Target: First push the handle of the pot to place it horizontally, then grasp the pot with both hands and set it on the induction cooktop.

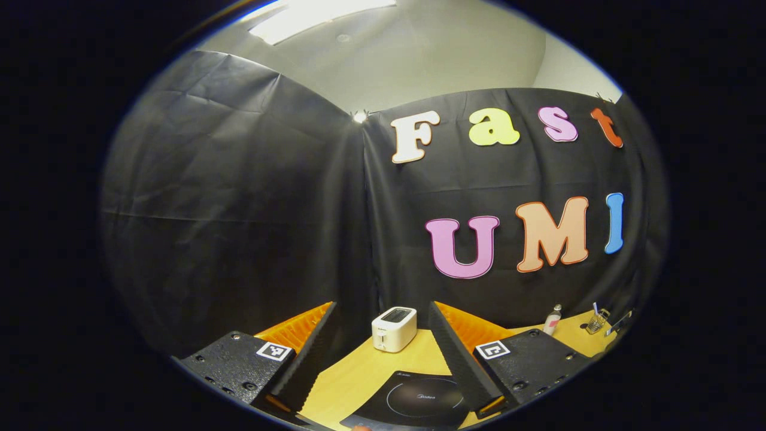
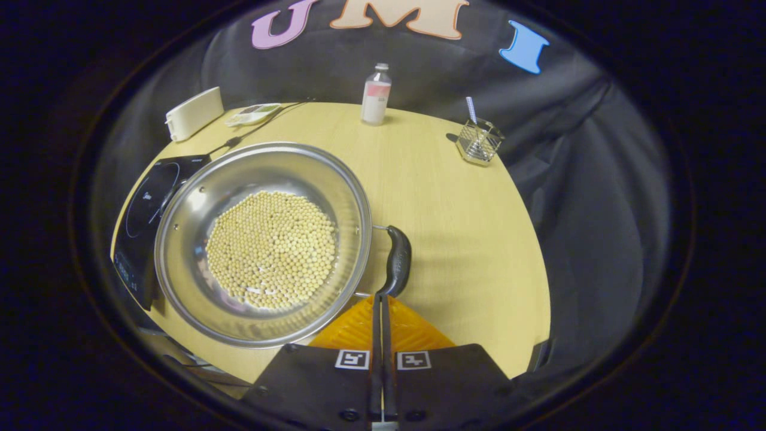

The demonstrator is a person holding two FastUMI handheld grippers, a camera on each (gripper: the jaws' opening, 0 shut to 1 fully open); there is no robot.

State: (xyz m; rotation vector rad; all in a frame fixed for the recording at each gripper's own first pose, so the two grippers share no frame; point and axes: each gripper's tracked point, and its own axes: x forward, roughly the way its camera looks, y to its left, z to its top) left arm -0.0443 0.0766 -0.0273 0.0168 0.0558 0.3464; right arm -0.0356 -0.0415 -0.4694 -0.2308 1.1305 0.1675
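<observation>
In the right gripper view, a steel pot [image 2: 263, 239] holding several pale beans [image 2: 270, 248] stands on the yellow table [image 2: 455, 239]. Its black side handle [image 2: 397, 260] hangs off the right rim on two wire brackets. My right gripper [image 2: 381, 299] is shut, its fingertips meeting at the near end of that handle with nothing between them. The black induction cooktop [image 2: 143, 221] lies left of the pot, partly hidden by its rim. My left gripper [image 1: 382, 306] is open, held above the cooktop [image 1: 413, 401] with nothing between its fingers.
A white toaster [image 1: 394, 328] stands behind the cooktop, also seen as a white toaster [image 2: 194, 112] at the back left. A bottle [image 2: 376, 94], a glass with a straw [image 2: 479, 140] and a flat device [image 2: 254, 114] sit along the far edge. The table's right side drops off.
</observation>
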